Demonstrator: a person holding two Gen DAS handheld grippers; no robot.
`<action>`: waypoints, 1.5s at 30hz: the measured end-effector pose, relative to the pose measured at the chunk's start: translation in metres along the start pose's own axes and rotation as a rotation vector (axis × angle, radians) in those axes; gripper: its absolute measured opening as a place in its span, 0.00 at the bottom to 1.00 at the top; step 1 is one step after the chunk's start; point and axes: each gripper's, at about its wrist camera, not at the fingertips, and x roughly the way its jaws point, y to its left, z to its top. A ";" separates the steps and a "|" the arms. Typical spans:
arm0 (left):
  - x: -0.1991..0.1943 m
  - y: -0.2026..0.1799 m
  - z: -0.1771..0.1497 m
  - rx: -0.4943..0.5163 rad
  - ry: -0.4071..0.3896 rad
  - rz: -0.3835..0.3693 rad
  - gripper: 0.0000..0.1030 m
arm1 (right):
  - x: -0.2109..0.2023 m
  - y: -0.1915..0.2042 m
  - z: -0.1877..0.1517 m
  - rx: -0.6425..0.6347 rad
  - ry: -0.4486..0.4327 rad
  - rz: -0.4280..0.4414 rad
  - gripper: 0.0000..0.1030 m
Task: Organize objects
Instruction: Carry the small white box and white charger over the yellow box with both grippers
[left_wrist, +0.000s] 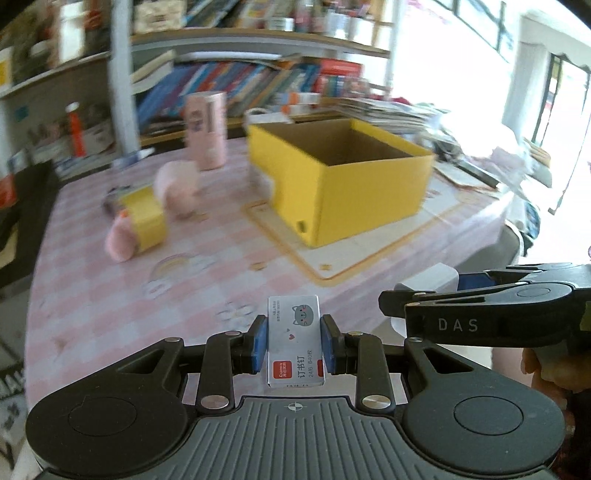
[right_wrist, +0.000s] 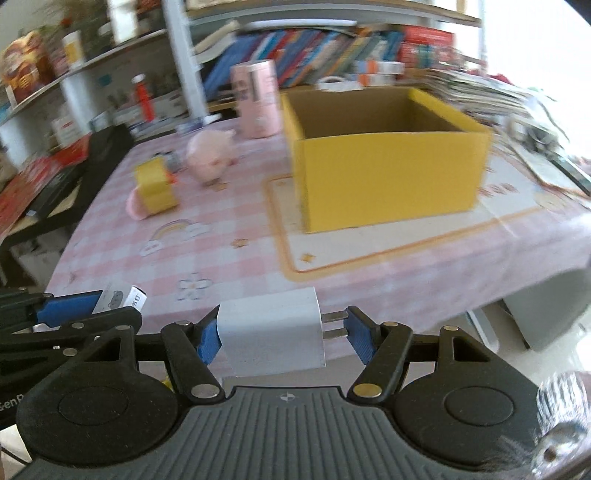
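Note:
My left gripper (left_wrist: 294, 341) is shut on a small white staple box (left_wrist: 295, 338) with a grey cat print, held above the table's near edge. My right gripper (right_wrist: 282, 332) is shut on a white plug charger (right_wrist: 271, 332), its prongs against the right pad. Each gripper shows in the other's view: the right one (left_wrist: 424, 291) with the charger (left_wrist: 428, 280), the left one (right_wrist: 92, 306) with the staple box (right_wrist: 123, 298). An open, empty-looking yellow cardboard box (left_wrist: 347, 184) (right_wrist: 388, 173) stands on a cream mat ahead.
On the pink checked tablecloth (right_wrist: 207, 243) lie a pink pig toy (right_wrist: 210, 155), a yellow box on something pink (right_wrist: 155, 188) and a tall pink canister (right_wrist: 256, 99). Bookshelves stand behind. Papers pile at the right. A black table (right_wrist: 74, 177) stands left.

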 end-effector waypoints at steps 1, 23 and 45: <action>0.002 -0.004 0.001 0.014 -0.001 -0.012 0.27 | -0.003 -0.006 -0.001 0.015 -0.006 -0.014 0.64; 0.039 -0.046 0.039 0.119 -0.027 -0.081 0.27 | -0.004 -0.070 0.016 0.128 -0.028 -0.116 0.64; 0.085 -0.057 0.132 0.134 -0.214 -0.002 0.27 | 0.033 -0.118 0.112 0.067 -0.129 -0.114 0.63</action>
